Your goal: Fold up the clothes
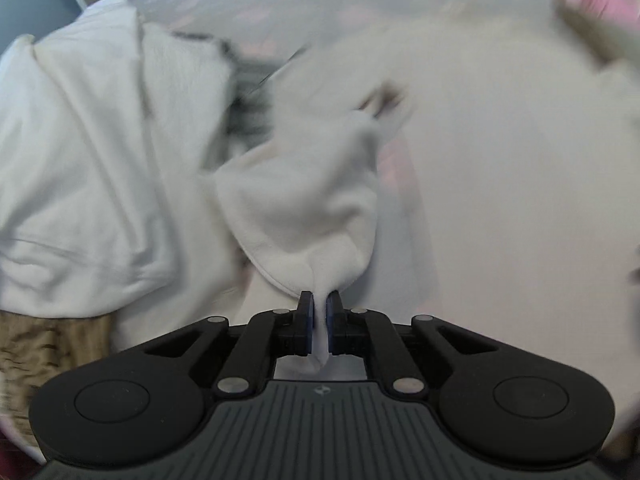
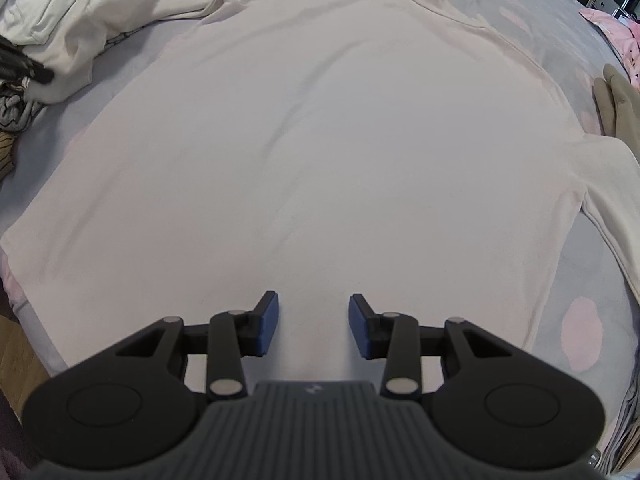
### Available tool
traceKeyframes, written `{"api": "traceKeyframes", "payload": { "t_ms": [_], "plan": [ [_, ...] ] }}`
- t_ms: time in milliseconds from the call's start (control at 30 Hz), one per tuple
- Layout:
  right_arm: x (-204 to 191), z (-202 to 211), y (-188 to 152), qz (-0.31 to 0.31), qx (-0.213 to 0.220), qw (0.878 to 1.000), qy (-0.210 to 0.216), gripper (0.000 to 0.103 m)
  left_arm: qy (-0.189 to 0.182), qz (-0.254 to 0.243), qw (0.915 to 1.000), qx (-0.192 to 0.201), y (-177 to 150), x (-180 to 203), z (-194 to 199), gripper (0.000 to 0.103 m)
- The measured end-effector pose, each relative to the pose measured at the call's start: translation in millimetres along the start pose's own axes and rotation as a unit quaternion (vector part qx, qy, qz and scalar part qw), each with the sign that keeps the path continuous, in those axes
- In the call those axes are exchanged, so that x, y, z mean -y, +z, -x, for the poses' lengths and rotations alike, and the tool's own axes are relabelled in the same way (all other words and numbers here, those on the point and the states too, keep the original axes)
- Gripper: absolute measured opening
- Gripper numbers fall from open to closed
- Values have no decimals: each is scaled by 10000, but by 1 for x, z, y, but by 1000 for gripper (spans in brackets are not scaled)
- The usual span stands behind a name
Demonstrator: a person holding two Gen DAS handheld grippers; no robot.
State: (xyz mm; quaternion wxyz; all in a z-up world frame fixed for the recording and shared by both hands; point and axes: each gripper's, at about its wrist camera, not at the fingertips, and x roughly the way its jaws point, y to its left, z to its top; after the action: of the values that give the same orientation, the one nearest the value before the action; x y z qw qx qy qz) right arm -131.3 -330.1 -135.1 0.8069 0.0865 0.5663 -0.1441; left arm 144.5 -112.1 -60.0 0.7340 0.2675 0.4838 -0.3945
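Observation:
A cream long-sleeved shirt (image 2: 320, 128) lies spread flat on the bed, its collar at the far end. My left gripper (image 1: 319, 300) is shut on the cuff of its left sleeve (image 1: 304, 208), and a fold of cream cloth sticks out between the blue pads. In the right wrist view that gripper (image 2: 38, 74) shows as a dark tip at the far left, at the sleeve's end. My right gripper (image 2: 314, 308) hovers over the shirt's lower hem, open, with nothing between its fingers. The other sleeve (image 2: 600, 200) lies out to the right.
A heap of white clothes (image 1: 80, 152) sits on the left of the bed, with grey patterned cloth (image 2: 16, 112) under it. The bedsheet (image 2: 540, 20) is grey with pink patches. An olive garment (image 2: 620, 108) and pink fabric (image 2: 616, 32) lie at the right edge.

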Motion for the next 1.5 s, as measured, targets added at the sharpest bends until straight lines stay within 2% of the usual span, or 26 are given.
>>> {"api": "traceKeyframes", "payload": {
  "t_ms": [133,267,467,600,700,733,767,833,900,967,1067,1133,1200,1367,1500],
  "plan": [
    [-3,2,1,16,69,10000,-41,42,-1070,231,9925,552,5,6,27,4],
    [-2,4,0,-42,137,9999,-42,42,-1806,376,9803,711,15,22,34,4],
    [-9,6,-3,-63,216,9997,55,42,-2413,415,9653,904,24,64,28,4],
    [-16,9,-5,44,327,9994,30,42,-2928,426,9497,1026,28,85,22,4],
    [-18,10,-5,139,375,9992,-47,42,-3352,499,9348,1065,23,98,16,4],
    [-18,10,-5,140,380,9992,-52,42,-3387,500,9338,1039,21,101,13,4],
    [-17,10,-5,128,381,9992,-53,42,-3353,502,9358,962,18,105,7,5],
    [-15,9,-4,104,383,9992,-57,42,-3082,498,9483,577,11,112,-11,9],
    [-13,9,-5,86,379,9992,-61,42,-2592,322,9653,17,4,117,-33,12],
    [-15,8,-5,91,359,9993,-79,42,-2131,127,9763,-355,-4,120,-50,13],
    [-16,8,-7,95,380,9992,-77,42,-1858,11,9805,-640,-13,118,-64,15],
    [-18,11,-9,59,432,9990,-59,41,-1773,-36,9819,-658,-16,116,-66,20],
    [-18,12,-9,-24,495,9988,23,38,-1666,-117,9839,-628,-17,116,-65,20],
    [-20,14,-10,-327,663,9968,291,25,-1407,-319,9877,-611,-20,122,-66,20],
    [-20,12,-5,-521,805,9943,466,25,-1263,-385,9896,-569,-23,122,-65,20]
  ]
}}
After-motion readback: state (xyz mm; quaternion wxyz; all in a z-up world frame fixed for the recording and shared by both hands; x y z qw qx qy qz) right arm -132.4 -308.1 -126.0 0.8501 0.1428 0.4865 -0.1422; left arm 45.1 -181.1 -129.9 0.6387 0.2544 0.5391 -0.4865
